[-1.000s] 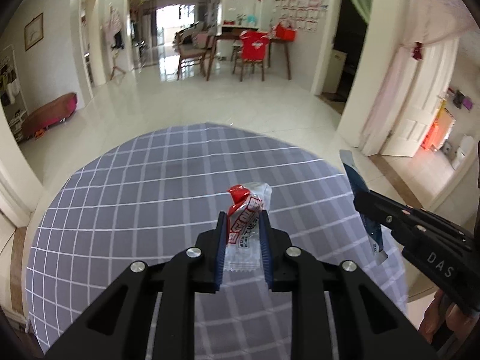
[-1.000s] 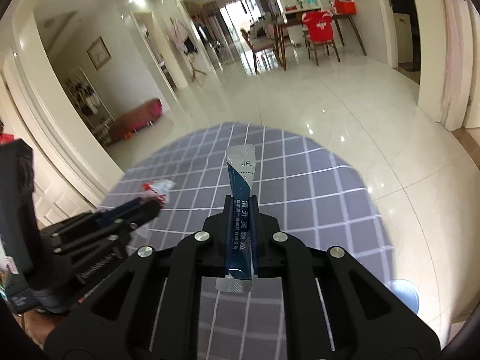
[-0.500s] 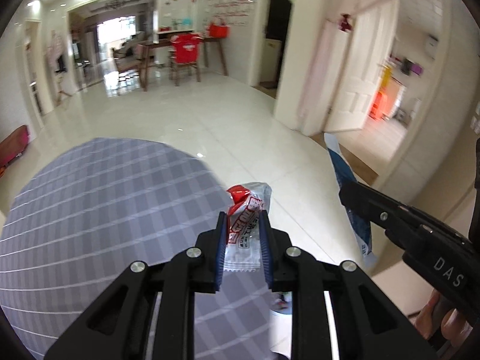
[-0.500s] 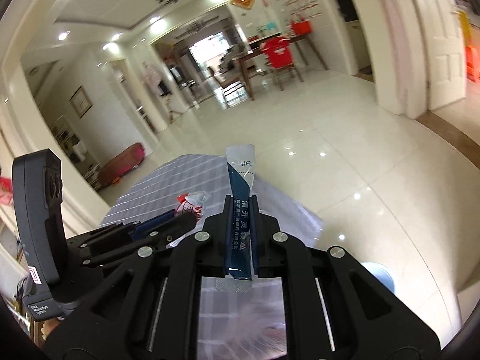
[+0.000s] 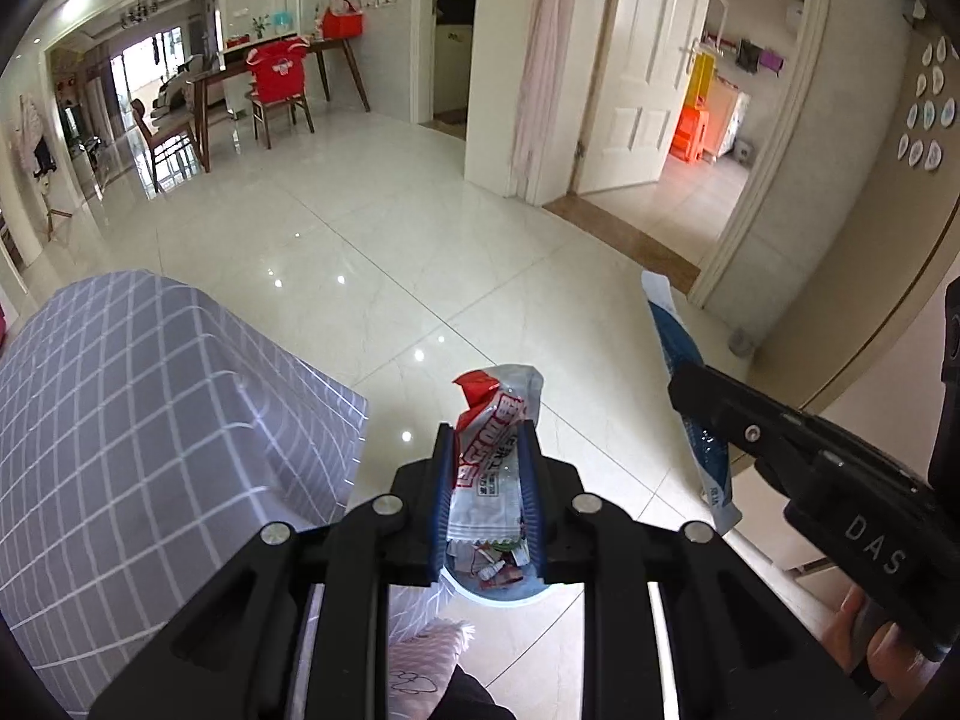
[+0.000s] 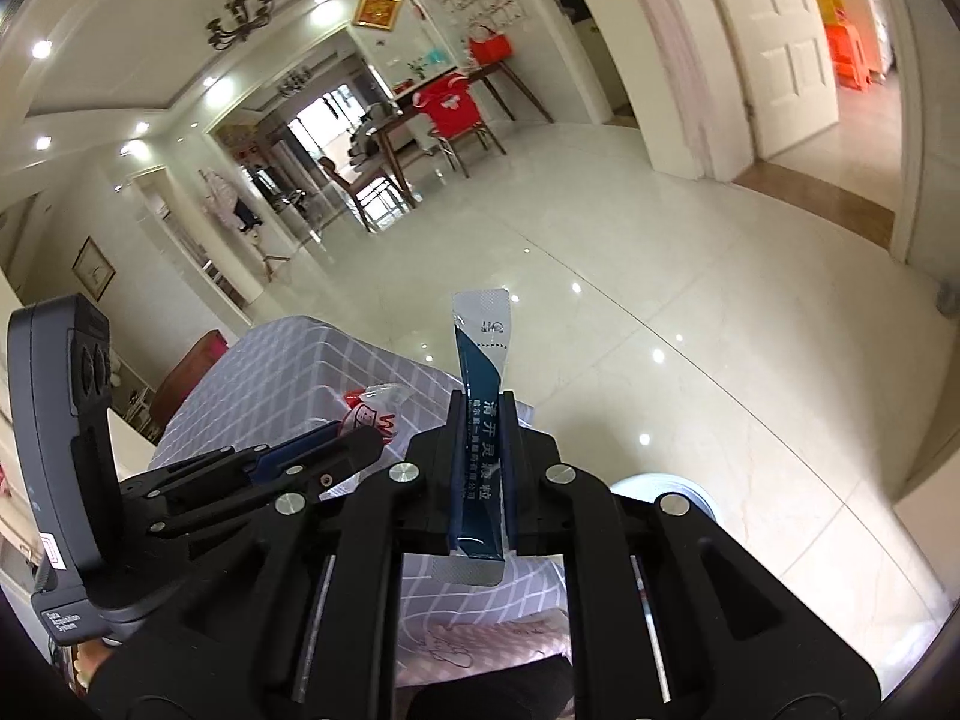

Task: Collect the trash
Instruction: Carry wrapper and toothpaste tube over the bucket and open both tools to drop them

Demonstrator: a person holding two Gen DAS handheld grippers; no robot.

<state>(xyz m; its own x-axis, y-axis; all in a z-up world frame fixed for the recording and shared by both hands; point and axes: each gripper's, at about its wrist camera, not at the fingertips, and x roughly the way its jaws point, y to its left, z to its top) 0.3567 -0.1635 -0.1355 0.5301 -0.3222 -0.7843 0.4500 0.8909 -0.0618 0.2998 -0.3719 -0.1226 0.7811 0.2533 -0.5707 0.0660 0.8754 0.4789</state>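
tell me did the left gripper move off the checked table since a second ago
Yes. The left gripper, shut on the red snack wrapper, has swung right off the checked tablecloth and now hangs above the trash bin on the floor.

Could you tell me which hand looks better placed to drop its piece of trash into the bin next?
Probably the left. Its tool grips the red-and-white wrapper directly over the bin, whereas the right tool holds the blue sachet beside it.

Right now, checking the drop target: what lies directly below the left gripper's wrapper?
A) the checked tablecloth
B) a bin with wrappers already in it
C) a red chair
B: in the left wrist view the left gripper holds the red-and-white wrapper above the bin.
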